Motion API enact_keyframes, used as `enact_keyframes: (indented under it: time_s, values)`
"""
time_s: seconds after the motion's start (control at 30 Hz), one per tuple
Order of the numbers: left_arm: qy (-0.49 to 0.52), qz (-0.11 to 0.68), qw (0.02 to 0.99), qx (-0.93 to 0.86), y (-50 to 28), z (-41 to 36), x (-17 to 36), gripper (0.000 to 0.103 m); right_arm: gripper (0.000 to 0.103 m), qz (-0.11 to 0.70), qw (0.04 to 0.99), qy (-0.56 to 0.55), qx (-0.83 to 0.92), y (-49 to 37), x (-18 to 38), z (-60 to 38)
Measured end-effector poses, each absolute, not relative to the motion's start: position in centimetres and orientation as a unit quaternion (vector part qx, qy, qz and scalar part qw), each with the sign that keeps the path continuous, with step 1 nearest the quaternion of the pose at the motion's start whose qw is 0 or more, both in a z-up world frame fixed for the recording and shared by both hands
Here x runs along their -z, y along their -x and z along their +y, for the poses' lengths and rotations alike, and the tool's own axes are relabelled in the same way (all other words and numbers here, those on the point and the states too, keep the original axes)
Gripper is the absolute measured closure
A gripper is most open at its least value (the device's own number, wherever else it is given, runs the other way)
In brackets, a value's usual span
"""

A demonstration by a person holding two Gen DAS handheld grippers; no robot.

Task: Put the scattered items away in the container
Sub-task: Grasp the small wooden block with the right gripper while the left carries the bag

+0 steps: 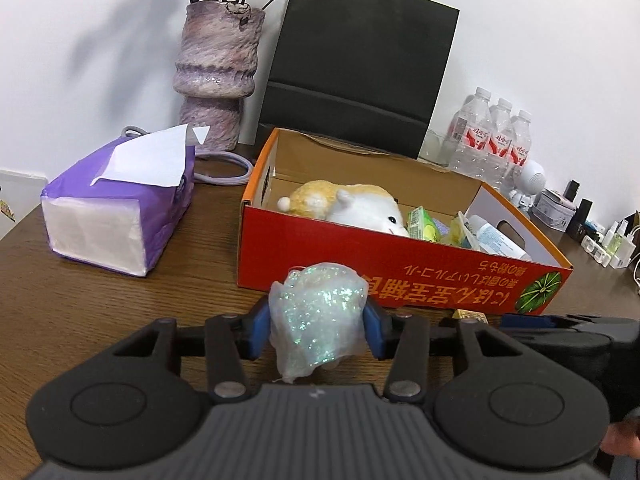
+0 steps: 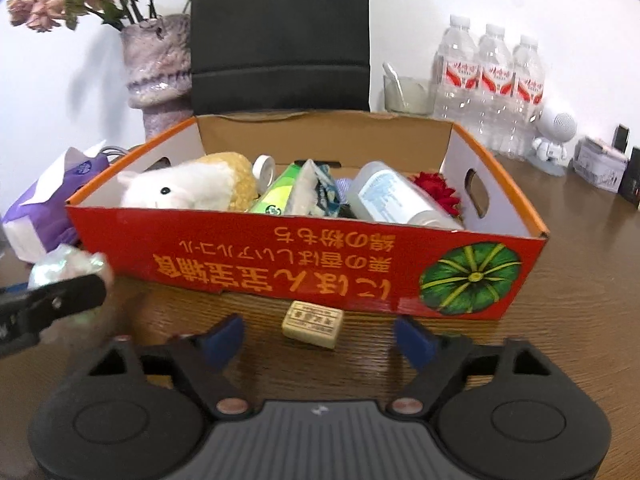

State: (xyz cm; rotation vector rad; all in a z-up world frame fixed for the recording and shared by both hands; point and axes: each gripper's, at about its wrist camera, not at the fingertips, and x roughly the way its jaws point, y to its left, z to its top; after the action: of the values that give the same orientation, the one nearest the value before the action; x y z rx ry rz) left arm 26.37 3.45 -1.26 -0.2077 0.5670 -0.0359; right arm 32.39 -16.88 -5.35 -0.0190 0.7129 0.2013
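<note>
Left wrist view shows our left gripper (image 1: 318,330) clamped on a glittery plastic bag (image 1: 318,308), just before the red box (image 1: 400,280). Our right gripper (image 2: 320,336) gapes wide around a small stamped block (image 2: 313,323) on the table (image 2: 580,300).

Ahead of you at 12 o'clock the red box (image 2: 280,256) blocks the way with its front wall; its open top is crowded with a plush toy (image 2: 188,188), packets and a bottle (image 2: 396,200). The back strip at 12 o'clock inside stays bare. A small block (image 2: 313,323) lies on the table (image 2: 580,280) before the wall. At 10 o'clock the tissue pack (image 1: 116,208) stands.
</note>
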Motion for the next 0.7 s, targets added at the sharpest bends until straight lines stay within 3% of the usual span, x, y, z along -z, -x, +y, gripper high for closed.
enact_keyframes:
  time_s: [0.13, 0.23, 0.27, 0.3, 0.7]
  values:
    - [0.098, 0.276, 0.956, 0.023, -26.2, 3.2, 1.2, 0.055, 0.037, 0.350, 0.934, 0.002, -0.076, -32.7, 5.5, -16.7]
    - [0.093, 0.277, 0.956, 0.024, -26.2, 3.0, 1.3, 0.055, 0.058, 0.344, 0.936, -0.002, -0.076, -32.6, 5.4, -16.9]
    - [0.092, 0.278, 0.956, 0.023, -26.2, 3.0, 1.3, 0.055, 0.070, 0.343, 0.936, -0.006, -0.084, -32.5, 5.4, -17.1]
    - [0.091, 0.278, 0.956, 0.023, -26.2, 2.9, 1.3, 0.055, 0.072, 0.342, 0.935, -0.010, -0.090, -32.4, 5.4, -17.2]
    - [0.089, 0.271, 0.958, 0.028, -25.8, 2.7, 1.1, 0.055, 0.073, 0.329, 0.938, -0.019, -0.105, -30.2, 5.2, -19.0]
